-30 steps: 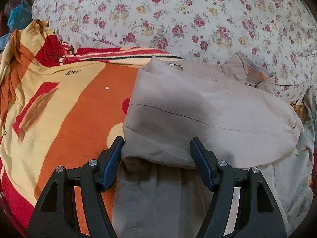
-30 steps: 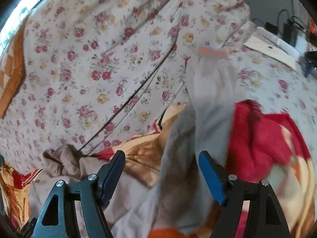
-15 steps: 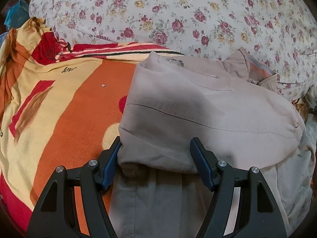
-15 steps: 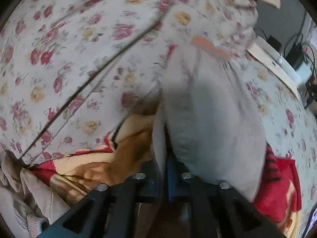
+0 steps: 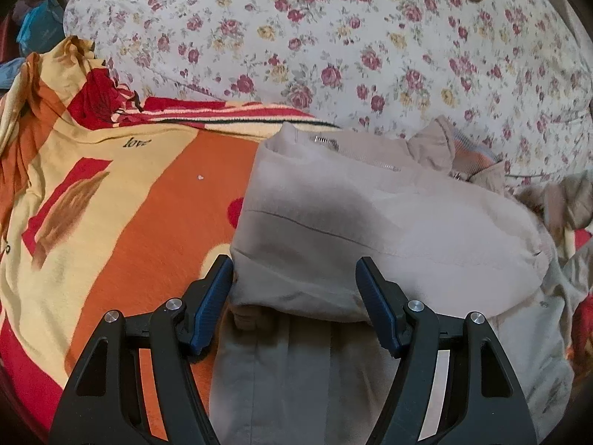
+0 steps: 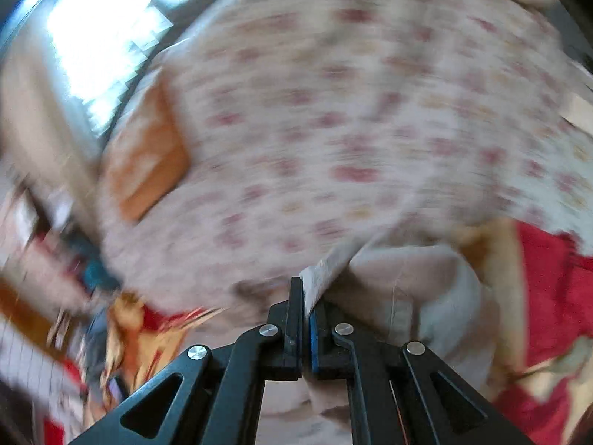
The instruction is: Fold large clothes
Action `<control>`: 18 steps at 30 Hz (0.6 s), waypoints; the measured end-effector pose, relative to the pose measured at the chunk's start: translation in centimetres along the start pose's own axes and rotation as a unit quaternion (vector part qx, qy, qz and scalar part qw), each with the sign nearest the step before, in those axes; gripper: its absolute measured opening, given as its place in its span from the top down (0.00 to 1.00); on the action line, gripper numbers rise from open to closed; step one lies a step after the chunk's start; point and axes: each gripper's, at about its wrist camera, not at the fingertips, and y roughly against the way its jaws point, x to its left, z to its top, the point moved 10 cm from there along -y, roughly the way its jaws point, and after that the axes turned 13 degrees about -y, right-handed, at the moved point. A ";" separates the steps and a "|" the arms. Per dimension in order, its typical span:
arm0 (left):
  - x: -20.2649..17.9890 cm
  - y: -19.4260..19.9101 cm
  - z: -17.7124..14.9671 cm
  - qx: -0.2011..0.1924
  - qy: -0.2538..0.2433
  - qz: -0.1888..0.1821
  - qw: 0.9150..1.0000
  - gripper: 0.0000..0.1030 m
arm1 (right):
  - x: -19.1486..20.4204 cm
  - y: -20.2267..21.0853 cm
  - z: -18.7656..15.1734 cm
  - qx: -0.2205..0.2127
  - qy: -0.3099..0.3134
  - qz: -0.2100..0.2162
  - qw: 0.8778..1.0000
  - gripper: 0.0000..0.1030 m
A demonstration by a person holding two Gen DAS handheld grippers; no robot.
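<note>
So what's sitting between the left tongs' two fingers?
A folded edge of the beige jacket, between the open left tongs, seen in the left wrist view.

One beige jacket (image 5: 370,215), one orange blanket (image 5: 122,215) (patterned), one floral sheet (image 5: 333,44), two claws.

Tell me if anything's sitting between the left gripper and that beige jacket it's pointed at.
Nothing visible does. The left gripper is open, its fingers either side of the folded beige jacket, which lies on the orange blanket. The right gripper is shut on a fold of that jacket.
</note>
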 end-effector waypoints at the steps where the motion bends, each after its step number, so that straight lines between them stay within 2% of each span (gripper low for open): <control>1: 0.0 0.2 0.1 -0.004 0.004 -0.004 1.000 0.33 | 3.2 -0.5 -2.3 0.020 0.038 0.021 0.999 0.98; 3: 0.1 0.5 0.2 -0.009 0.011 -0.013 1.000 0.33 | 7.1 -2.3 -7.8 0.064 0.093 0.045 0.993 0.98; 5: 0.1 0.7 0.2 -0.010 0.018 -0.028 0.999 0.33 | 8.4 -4.4 -13.6 0.114 0.122 0.046 0.985 0.97; 7: -0.3 0.8 0.1 -0.009 0.020 -0.044 0.999 0.33 | 7.1 -7.2 -20.4 0.193 0.140 0.013 0.971 0.95; 9: -0.7 1.1 0.0 -0.006 0.020 -0.064 0.998 0.33 | 5.2 -8.5 -24.5 0.235 0.167 -0.029 0.957 0.87; 10: -1.0 1.3 0.1 -0.006 0.020 -0.079 0.997 0.33 | 4.2 -8.7 -26.1 0.246 0.185 -0.055 0.950 0.79; 11: -1.3 1.5 0.1 -0.008 0.021 -0.089 0.996 0.33 | 3.5 -8.9 -26.6 0.249 0.199 -0.073 0.945 0.69; 12: -1.5 1.7 0.2 -0.009 0.024 -0.099 0.995 0.33 | 3.0 -8.5 -27.1 0.245 0.218 -0.093 0.940 0.66; 14: -1.7 1.7 0.3 -0.008 0.033 -0.109 0.993 0.32 | 3.3 -7.6 -27.0 0.234 0.240 -0.101 0.937 0.64; 15: -1.6 1.6 0.3 -0.007 0.037 -0.109 0.993 0.32 | 4.2 -6.7 -26.7 0.226 0.248 -0.093 0.937 0.64; 17: -1.4 1.5 0.2 -0.005 0.043 -0.106 0.993 0.32 | 6.3 -5.2 -25.8 0.210 0.254 -0.064 0.942 0.52; 18: -1.3 1.4 0.1 -0.005 0.044 -0.104 0.994 0.32 | 7.9 -4.4 -25.1 0.199 0.259 -0.042 0.944 0.50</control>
